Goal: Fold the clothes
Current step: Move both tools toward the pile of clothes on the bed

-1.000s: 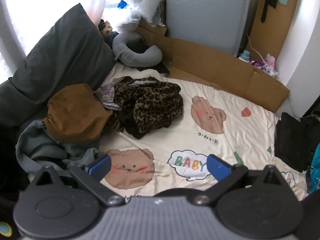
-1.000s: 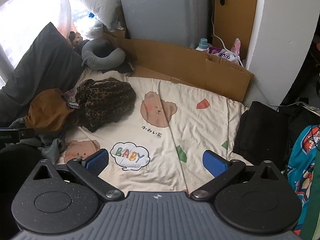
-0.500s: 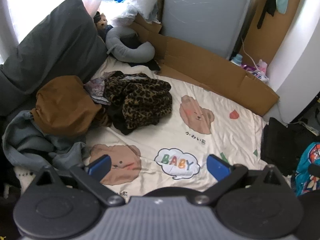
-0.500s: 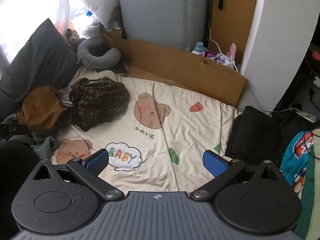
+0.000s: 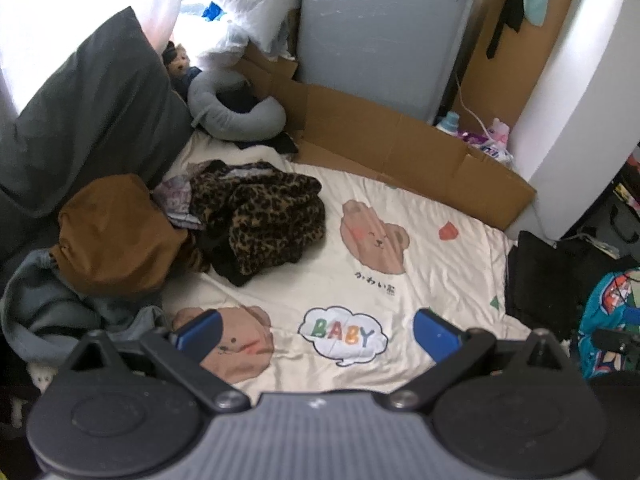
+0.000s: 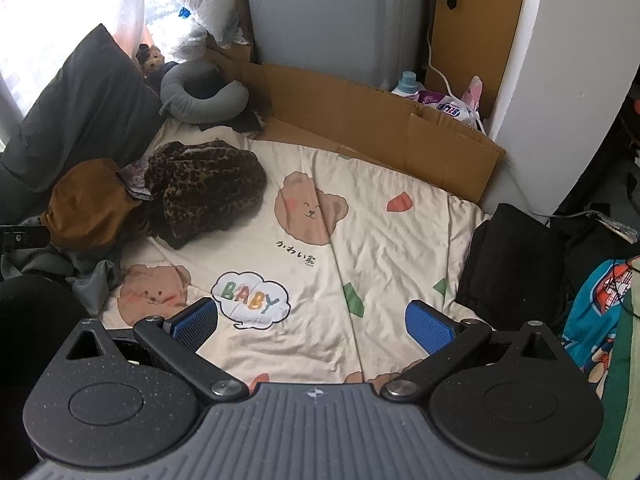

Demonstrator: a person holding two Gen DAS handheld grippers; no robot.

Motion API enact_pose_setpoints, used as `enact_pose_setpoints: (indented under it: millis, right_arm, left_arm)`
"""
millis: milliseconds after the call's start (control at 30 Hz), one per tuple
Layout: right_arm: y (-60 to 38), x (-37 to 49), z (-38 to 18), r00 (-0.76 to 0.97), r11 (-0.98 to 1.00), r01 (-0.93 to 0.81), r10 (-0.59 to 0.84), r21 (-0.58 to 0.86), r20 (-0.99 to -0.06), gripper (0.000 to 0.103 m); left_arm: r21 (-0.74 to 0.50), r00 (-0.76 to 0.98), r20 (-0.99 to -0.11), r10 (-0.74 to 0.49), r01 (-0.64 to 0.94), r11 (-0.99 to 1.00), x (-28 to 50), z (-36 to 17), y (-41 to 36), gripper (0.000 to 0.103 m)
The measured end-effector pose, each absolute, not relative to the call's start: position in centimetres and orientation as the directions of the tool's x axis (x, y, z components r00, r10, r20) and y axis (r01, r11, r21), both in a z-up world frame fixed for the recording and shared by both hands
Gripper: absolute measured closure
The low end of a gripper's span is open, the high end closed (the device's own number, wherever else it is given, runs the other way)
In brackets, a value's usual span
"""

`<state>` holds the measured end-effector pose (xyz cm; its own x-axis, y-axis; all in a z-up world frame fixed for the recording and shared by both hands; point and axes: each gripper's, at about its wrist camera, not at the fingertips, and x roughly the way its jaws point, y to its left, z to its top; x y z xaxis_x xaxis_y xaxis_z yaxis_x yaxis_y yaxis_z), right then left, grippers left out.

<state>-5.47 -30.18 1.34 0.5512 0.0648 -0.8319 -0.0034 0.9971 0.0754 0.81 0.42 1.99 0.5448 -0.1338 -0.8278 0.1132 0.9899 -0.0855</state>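
Note:
A heap of clothes lies at the left of a cream bear-print blanket (image 5: 420, 280) (image 6: 380, 248). It holds a crumpled leopard-print garment (image 5: 264, 216) (image 6: 204, 196), a brown garment (image 5: 112, 236) (image 6: 86, 204) and a grey garment (image 5: 52, 316) (image 6: 94, 280). A folded black garment (image 5: 548, 280) (image 6: 512, 264) lies at the blanket's right edge. My left gripper (image 5: 316, 330) hangs open above the near part of the blanket, holding nothing. My right gripper (image 6: 312, 320) is open too, well short of the heap.
A dark pillow (image 5: 88, 112) leans at the left. A grey neck pillow (image 5: 236, 116) and a cardboard sheet (image 5: 400, 148) line the far side, with a grey panel (image 6: 332, 20) and a white wall (image 6: 568, 72) behind. Colourful fabric (image 6: 596, 312) hangs at the right.
Both views have drawn back and shifted right, so the clothes heap sits further left and more of the blanket and black garment shows. Both grippers stay open and empty.

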Motion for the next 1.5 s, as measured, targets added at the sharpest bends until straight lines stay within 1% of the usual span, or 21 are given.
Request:
enact_pose_setpoints:
  millis: [100,433,733,900,1133,1300,1500]
  right_arm:
    - [-30.2,-5.5,1.5,0.546,0.995,0.001,0.084,0.101,-0.833,0.0]
    - [-29.8,-5.1,4.0,0.574,0.996,-0.017,0.081,0.087,-0.815,0.0]
    - [-29.9,-5.1,6.4,0.594,0.997,-0.005,0.061,0.072,-0.802,0.0]
    - [-29.6,-4.5,7.0,0.607,0.996,-0.04,0.083,0.074,-0.79,0.0]
    - [-29.3,-1.9,6.2,0.608,0.994,-0.054,0.105,0.091,-0.787,0.0]
    - [-28.8,0.0,5.3,0.603,0.993,-0.067,0.12,0.1,-0.789,0.0]
    - [-28.3,2.6,4.2,0.605,0.991,-0.065,0.132,0.116,-0.785,0.0]
  left_arm:
    - [-0.07,0.552,-0.825,-0.12,0.111,0.991,0.9,2.5,0.8,0.0]
    - [-0.046,0.568,-0.817,-0.101,0.109,0.993,1.3,3.7,1.9,0.0]
    - [-0.064,0.597,-0.794,-0.119,0.112,0.992,1.2,4.8,3.2,0.001]
    - [-0.061,0.607,-0.789,-0.096,0.077,0.995,1.8,4.9,4.2,0.001]
    - [-0.032,0.619,-0.784,-0.053,0.045,0.998,3.2,5.3,6.2,0.001]
    - [-0.03,0.616,-0.787,-0.025,0.003,1.0,4.5,4.9,7.8,0.003]
    - [-0.055,0.601,-0.799,-0.027,-0.028,0.998,6.8,3.8,9.6,0.004]
